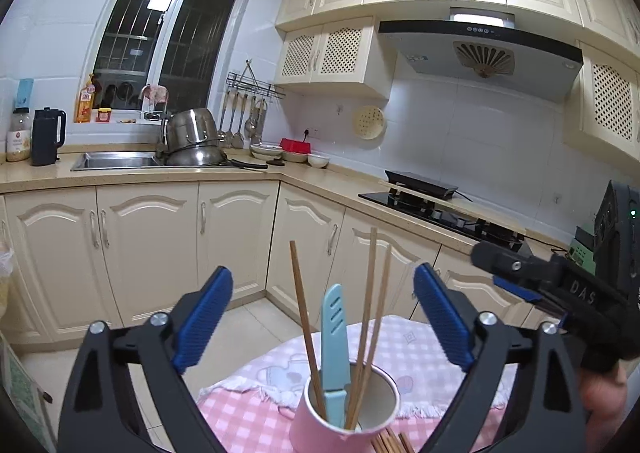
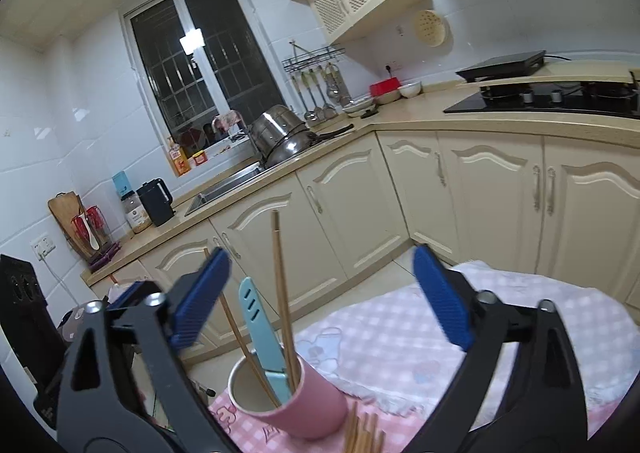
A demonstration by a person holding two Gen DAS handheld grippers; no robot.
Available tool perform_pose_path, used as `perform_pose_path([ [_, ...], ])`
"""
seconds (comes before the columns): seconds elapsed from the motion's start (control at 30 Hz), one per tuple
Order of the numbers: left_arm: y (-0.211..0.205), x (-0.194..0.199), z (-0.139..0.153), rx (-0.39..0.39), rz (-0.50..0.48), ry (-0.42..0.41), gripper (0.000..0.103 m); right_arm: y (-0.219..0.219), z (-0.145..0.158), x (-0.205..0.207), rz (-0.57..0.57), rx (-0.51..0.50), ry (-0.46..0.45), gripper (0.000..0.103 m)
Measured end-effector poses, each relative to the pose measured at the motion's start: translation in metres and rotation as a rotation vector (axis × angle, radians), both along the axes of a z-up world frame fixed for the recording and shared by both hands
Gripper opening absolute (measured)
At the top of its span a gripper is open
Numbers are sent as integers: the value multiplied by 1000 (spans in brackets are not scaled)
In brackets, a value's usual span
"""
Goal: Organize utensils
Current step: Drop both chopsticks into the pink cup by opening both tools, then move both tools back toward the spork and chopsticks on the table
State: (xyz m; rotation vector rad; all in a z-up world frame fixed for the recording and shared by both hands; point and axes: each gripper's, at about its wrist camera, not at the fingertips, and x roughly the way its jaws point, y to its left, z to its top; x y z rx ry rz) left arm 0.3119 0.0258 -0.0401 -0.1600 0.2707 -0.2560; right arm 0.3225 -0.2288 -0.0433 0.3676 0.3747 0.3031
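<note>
Cream cabinets run along two walls of this kitchen, under a beige counter with a steel sink below a dark window. Stacked steel pots sit beside the sink, ladles hang from a wall rack, and a black stove sits on the other run under a range hood.

Below me, a pink checked cloth covers the table. On it stands a pink cup with a white inside, upright in the left view and leaning in the right one. Wooden chopsticks stand in it, splayed apart, together with a knife in a pale blue sheath, handle down. More chopsticks lie loose on the cloth, touching the foot of the cup on the near side.

My left gripper hangs above the cup with its blue pads spread wide, holding nothing; the upright chopsticks and knife rise between the two fingers without touching either. My right gripper is likewise spread wide and empty, near the cup, with one chopstick passing behind its left pad. In the left view it shows at the right edge, level with the chopstick tips.
</note>
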Motion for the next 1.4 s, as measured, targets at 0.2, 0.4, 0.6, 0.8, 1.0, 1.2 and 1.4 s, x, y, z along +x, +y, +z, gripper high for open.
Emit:
perform_pose_path([
  [0.2, 0, -25, 11, 31, 6, 23, 95, -18, 2, -20, -6, -29, 67, 97],
  [0.4, -3, -46, 11, 57, -2, 52, 96, -29, -4, -38, -16, -60, 159, 97],
  [0.6, -5, -64, 4, 72, -5, 88, 96, -40, -12, -55, -13, -71, 238, 97],
  [0.8, -8, -75, -3, 83, -4, 129, 96, -44, -18, -65, 5, -75, 295, 97],
  [1.0, -15, -77, -18, 112, -13, 193, 96, -45, -46, -71, 51, -77, 437, 97],
  [1.2, -26, -77, -40, 139, -37, 261, 96, -41, -71, -81, 68, -120, 503, 97],
  [1.4, -37, -76, -57, 165, -60, 320, 96, -38, -91, -87, 81, -169, 561, 97],
])
